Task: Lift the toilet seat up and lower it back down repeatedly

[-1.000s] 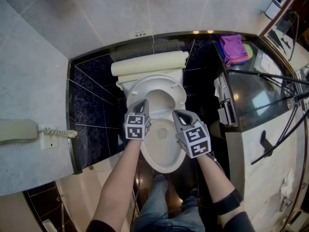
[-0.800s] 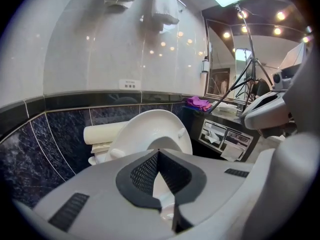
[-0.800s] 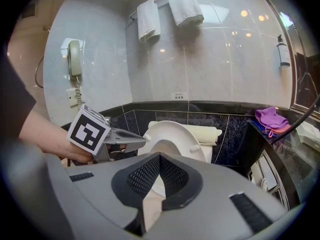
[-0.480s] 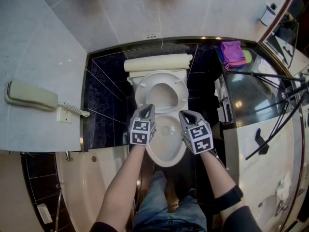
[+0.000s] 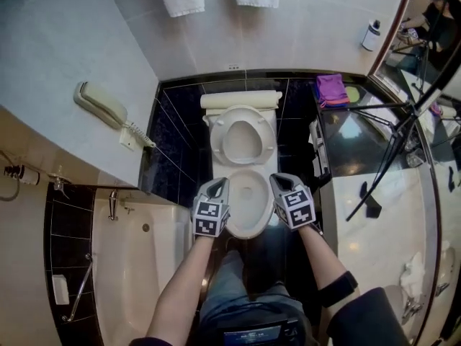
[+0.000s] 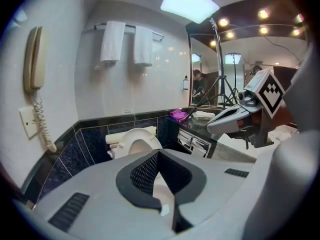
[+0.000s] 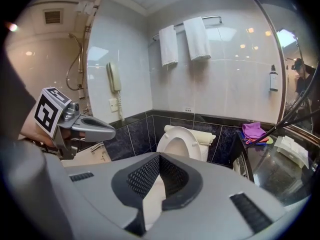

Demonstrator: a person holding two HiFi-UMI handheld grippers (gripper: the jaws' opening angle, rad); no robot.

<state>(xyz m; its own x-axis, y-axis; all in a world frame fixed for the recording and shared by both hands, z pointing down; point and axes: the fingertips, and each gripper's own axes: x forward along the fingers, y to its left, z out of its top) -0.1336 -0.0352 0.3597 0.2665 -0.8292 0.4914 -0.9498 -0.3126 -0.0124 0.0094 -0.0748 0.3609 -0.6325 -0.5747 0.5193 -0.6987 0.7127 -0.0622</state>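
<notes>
The head view shows us the seat (image 5: 267, 141) tipped up at the back, the bowl (image 5: 248, 234) open, with the left gripper (image 5: 219, 184) and right gripper (image 5: 279, 180) flanking it. Only the gripper views show us both pairs of jaws pressed together, pinching nothing. A tub (image 5: 130, 265) lies left; a tripod (image 5: 382, 162) leans over the right surface (image 5: 374, 244).

Purple cloth (image 5: 330, 88) on black tiled ledge (image 5: 299, 85)

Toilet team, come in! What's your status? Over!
Left gripper and right gripper shut, empty, either side of bowl. Toilet seat up, untouched. Nothing in the way.
</notes>
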